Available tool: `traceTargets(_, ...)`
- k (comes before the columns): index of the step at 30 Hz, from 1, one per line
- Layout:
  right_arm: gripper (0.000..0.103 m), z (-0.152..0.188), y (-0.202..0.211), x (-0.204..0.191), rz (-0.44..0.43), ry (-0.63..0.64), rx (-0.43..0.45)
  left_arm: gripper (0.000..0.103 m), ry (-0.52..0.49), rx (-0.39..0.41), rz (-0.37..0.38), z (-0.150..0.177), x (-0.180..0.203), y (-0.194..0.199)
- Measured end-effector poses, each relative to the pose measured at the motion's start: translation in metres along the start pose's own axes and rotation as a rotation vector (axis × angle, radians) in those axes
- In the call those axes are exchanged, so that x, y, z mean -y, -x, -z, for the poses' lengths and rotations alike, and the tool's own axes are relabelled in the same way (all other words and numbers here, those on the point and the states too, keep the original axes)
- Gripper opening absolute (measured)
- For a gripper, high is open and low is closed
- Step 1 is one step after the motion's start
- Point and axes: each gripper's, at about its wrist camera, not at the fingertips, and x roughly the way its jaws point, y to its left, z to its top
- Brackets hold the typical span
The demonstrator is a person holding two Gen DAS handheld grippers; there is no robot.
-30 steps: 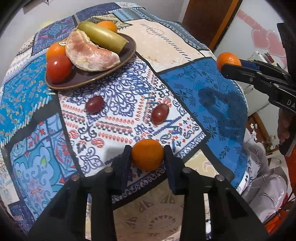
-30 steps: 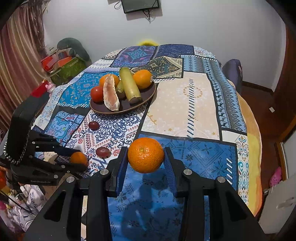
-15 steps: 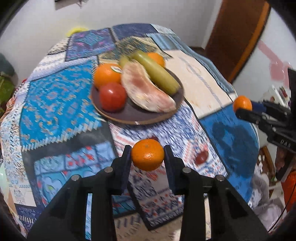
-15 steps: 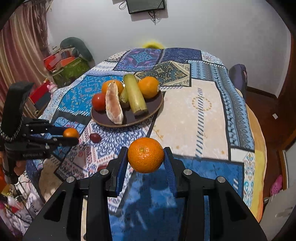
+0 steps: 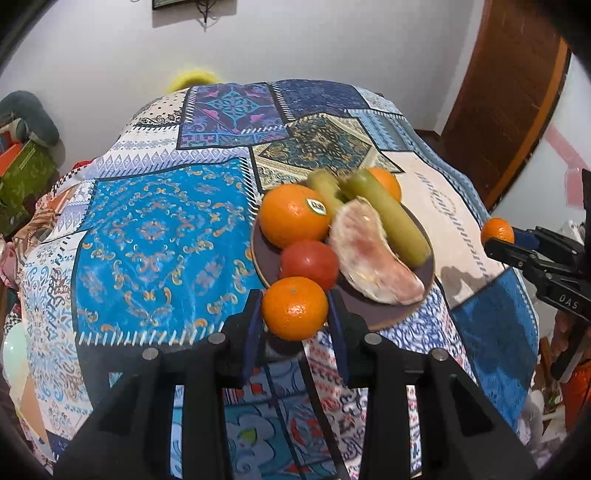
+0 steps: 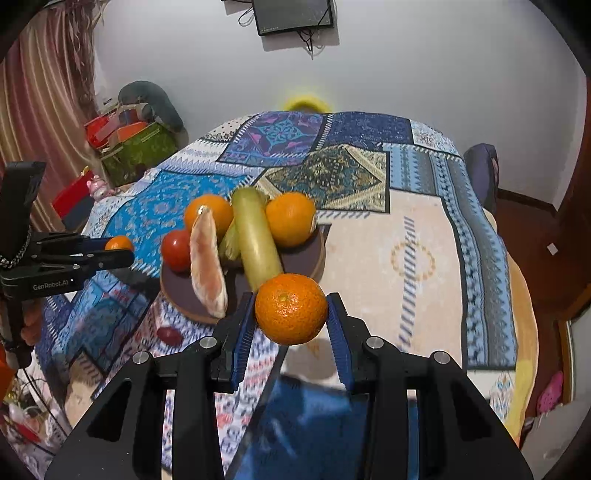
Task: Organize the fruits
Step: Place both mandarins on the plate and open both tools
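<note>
Now that both grippers have swung in over the dark round plate (image 5: 388, 317) w/ fruit, left gripper (image 5: 294, 325) & right gripper (image 6: 291, 325) each stay clamped on a small orange mandarin (image 5: 294, 308), so drop-off looks next

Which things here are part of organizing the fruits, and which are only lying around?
Part of the job:
- left gripper holding a mandarin
- right gripper holding a second mandarin
- brown plate of fruit
- red fruit on the tablecloth

Lying around:
- patchwork tablecloth
- wall monitor
- green box
</note>
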Motion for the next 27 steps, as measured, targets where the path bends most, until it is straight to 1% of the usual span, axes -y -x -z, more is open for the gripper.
traceTargets(3, 0.035, -0.009, -0.01, 0.001, 0.0, 0.007, 0.005, 0.035, 0.015, 0.0, 0.033, -0.004, -0.001, -0.006)
traceTargets(7, 0.035, -0.019, -0.025, 0.002, -0.001, 0.012, 0.006, 0.035, 0.012, -0.005, 0.053, -0.004, 0.007, -0.016)
traceTargets(10, 0.035, -0.024, -0.037, 0.003, 0.001, 0.01, 0.003, 0.035, 0.024, -0.014, 0.083, -0.002, 0.011, -0.024)
traceTargets(13, 0.035, -0.028, -0.047, 0.005, -0.002, 0.002, 0.0, 0.035, 0.01, -0.014, 0.067, 0.002, 0.017, -0.03)
traceTargets(17, 0.035, -0.032, -0.061, 0.008, 0.013, -0.003, -0.013, 0.035, 0.03, -0.024, 0.089, 0.006, 0.016, -0.037)
traceTargets(20, 0.035, -0.035, -0.073, 0.011, 0.019, -0.005, -0.032, 0.035, 0.025, -0.024, 0.089, 0.007, 0.018, -0.041)
traceTargets(27, 0.035, -0.035, -0.084, 0.011, 0.012, 0.002, -0.045, 0.035, -0.009, -0.01, 0.048, 0.007, 0.026, -0.043)
